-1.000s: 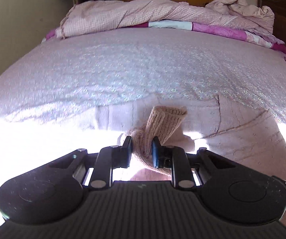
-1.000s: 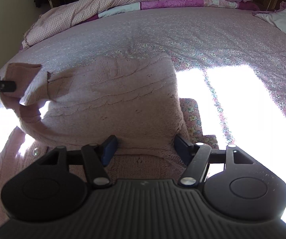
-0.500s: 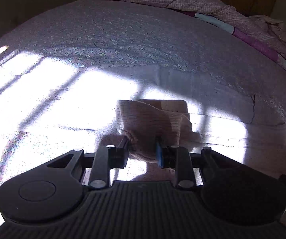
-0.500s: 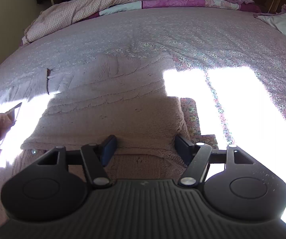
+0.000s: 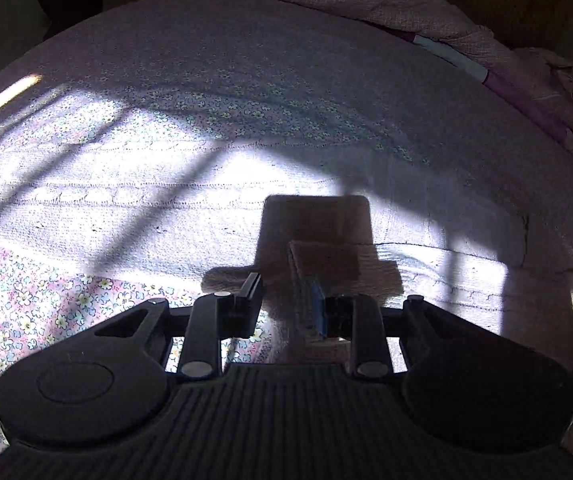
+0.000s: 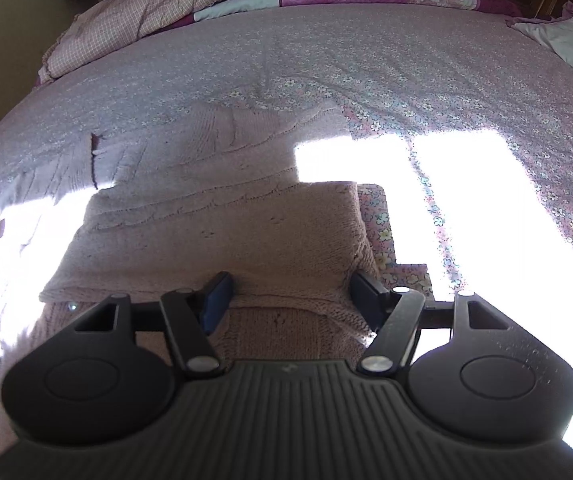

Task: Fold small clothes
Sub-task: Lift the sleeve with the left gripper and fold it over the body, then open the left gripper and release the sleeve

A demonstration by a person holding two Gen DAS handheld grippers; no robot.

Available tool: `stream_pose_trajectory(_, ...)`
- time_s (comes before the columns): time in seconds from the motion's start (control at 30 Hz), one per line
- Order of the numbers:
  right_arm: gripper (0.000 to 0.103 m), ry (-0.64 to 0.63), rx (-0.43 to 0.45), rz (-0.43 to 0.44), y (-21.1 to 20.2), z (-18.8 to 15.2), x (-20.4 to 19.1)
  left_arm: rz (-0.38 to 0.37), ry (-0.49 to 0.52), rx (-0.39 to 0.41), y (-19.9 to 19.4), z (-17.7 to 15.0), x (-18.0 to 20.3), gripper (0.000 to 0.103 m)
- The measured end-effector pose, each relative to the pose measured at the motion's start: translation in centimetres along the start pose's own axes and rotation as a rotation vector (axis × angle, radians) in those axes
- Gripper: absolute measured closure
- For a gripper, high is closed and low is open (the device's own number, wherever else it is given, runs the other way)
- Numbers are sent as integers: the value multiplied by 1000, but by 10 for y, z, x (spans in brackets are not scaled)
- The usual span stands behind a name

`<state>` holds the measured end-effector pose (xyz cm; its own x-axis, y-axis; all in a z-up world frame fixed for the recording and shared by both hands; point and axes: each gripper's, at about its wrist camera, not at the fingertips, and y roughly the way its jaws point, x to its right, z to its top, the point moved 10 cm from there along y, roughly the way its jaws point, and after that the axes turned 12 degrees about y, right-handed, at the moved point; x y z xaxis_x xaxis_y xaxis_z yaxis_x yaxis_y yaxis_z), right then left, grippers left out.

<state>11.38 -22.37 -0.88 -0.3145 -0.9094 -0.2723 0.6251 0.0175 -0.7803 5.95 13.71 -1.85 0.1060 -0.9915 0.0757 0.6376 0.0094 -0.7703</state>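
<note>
Sweater sleeve (image 5: 318, 260) lies lengthwise between the left hand-held gripper (image 5: 286, 308), jaws narrowly parted, touching one pad. Right hand-held gripper (image 6: 290, 296), half open, straddles the sweater's (image 6: 222, 232) folded edge.

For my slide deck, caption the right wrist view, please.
Right claw spread over a folded pink knit sweater on a sunlit floral bedsheet.

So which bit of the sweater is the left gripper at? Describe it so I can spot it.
Start at the floral bedsheet, then the pink knitted sweater spread on it. Between the left gripper's jaws is the sleeve cuff: a shaded ribbed rectangle lying on the sunlit knit.
</note>
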Motion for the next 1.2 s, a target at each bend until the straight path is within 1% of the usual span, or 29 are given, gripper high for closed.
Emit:
stream_pose_trajectory(0.13, 36, 22, -3, 27, -14, -1, -3, -49, 32, -23, 18, 1, 12, 71)
stream_pose_trajectory(0.2, 35, 7, -13, 36, -16, -4, -6, -53, 54, -21, 27, 4, 17, 71)
stream_pose_trajectory(0.23, 35, -1, -21, 36, -14, -6, -6, -50, 81, -12, 31, 5, 22, 71)
stream_pose_trajectory(0.27, 36, -9, -30, 31, -11, -9, -6, -43, 107, -4, 33, 6, 26, 76)
stream_pose_trajectory(0.3, 36, -16, -44, 18, -6, -12, -5, -35, 139, 6, 33, 8, 31, 89)
stream_pose_trajectory(0.33, 36, -19, -55, 11, -2, -15, -3, -33, 156, 9, 33, 9, 32, 90)
stream_pose_trajectory(0.37, 37, -24, -56, 11, 0, -17, -2, -27, 164, 11, 33, 10, 32, 91)
stream_pose_trajectory(0.47, 36, -70, -42, 2, 0, -20, -6, 31, 177, 20, 38, 20, 25, 90)
stream_pose_trajectory(0.57, 35, -93, -44, -2, 2, -21, -8, 42, 168, 12, 45, 22, 17, 89)
stream_pose_trajectory(0.6, 35, -95, -46, -1, 2, -20, -9, 34, 163, 5, 45, 22, 16, 89)
stream_pose_trajectory(0.63, 35, -95, -50, 1, 2, -19, -9, 27, 151, 0, 43, 22, 14, 88)
stream_pose_trajectory(0.7, 34, -94, -62, 4, 3, -18, -9, 14, 123, -19, 40, 24, 11, 80)
stream_pose_trajectory(0.77, 35, -89, -77, 8, 2, -15, -10, 13, 99, -37, 33, 24, 5, 77)
stream_pose_trajectory(0.83, 36, -81, -83, 9, -1, -15, -7, 11, 71, -44, 18, 22, -9, 73)
stream_pose_trajectory(0.9, 35, -63, -107, 21, -11, -13, -10, 23, 42, -52, 4, 19, -26, 62)
stream_pose_trajectory(0.97, 35, -74, -128, 38, -20, -15, -15, 69, 4, -80, -10, 13, -52, 54)
stream_pose_trajectory(1.03, 35, -98, -159, 50, -30, -20, -21, 117, -42, -122, -21, 4, -81, 51)
stream_pose_trajectory(1.07, 35, -98, -159, 50, -30, -20, -21, 125, -66, -136, -25, 0, -94, 50)
stream_pose_trajectory(1.1, 35, -128, -198, 60, -39, -27, -25, 130, -91, -146, -29, -3, -106, 50)
stream_pose_trajectory(1.2, 35, -182, -252, 64, -50, -38, -30, 160, -188, -172, -40, -14, -146, 49)
